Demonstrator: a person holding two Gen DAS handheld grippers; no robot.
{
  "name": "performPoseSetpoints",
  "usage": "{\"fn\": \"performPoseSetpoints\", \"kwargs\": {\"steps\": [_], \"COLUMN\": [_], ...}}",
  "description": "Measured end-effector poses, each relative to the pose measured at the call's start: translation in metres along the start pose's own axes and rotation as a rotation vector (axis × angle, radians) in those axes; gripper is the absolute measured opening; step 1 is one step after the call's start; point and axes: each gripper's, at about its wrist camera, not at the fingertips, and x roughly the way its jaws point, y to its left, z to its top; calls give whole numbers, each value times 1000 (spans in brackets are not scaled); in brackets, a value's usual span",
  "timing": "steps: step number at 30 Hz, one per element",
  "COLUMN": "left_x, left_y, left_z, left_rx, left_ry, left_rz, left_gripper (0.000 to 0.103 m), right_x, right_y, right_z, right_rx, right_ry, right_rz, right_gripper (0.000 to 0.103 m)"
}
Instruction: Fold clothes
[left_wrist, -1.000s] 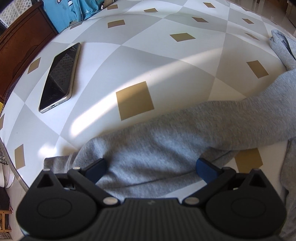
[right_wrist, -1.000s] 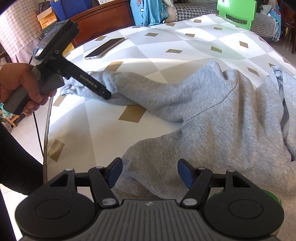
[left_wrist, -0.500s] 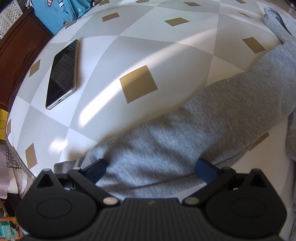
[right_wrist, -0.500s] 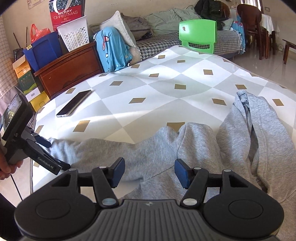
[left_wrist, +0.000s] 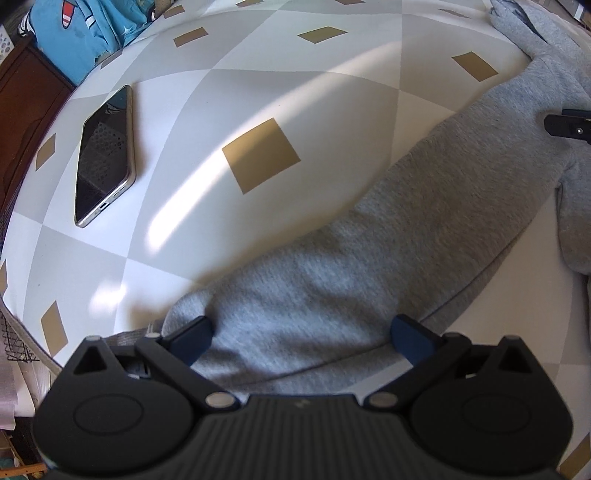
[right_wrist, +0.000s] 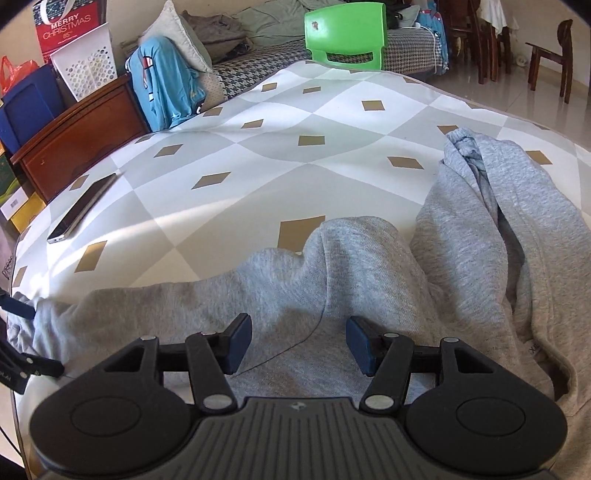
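A grey sweatshirt lies rumpled on the diamond-patterned table cover, its body bunched up at the right. One sleeve stretches out to the left. My left gripper stands open over the cuff end of that sleeve, with the fabric lying between its wide-apart blue pads. My right gripper is open too, low over the cloth where the sleeve seam meets the body. A tip of the right gripper shows in the left wrist view, and the left gripper shows at the left edge of the right wrist view.
A phone lies face up on the cover, beyond the sleeve to the left. Past the table stand a wooden cabinet, a draped blue garment and a green chair. The table edge runs close beside the cuff.
My right gripper has moved from the sweatshirt's lower edge to the sleeve seam and now looks across the table. The left gripper stays open over the cuff, and the sleeve lies straighter.
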Motion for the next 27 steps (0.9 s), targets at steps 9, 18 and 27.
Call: {"fn": "performPoseSetpoints", "kwargs": {"steps": [9,18,27], "left_x": [-23,4,7], "left_y": [-6,-47,-19], "left_z": [21,49,58], "left_rx": [-35,-43,-173], "left_ry": [-95,-89,-118], "left_rz": [-38,59,94], "left_gripper": [103,103,103], "right_x": [17,18,-11], "right_y": [7,15,-1], "right_z": [-4,-1,-1], "right_rx": [-28,-64,19], "right_ry": [-11,25,-14], "right_rz": [-58,-82,13], "right_gripper": [65,68,67]}}
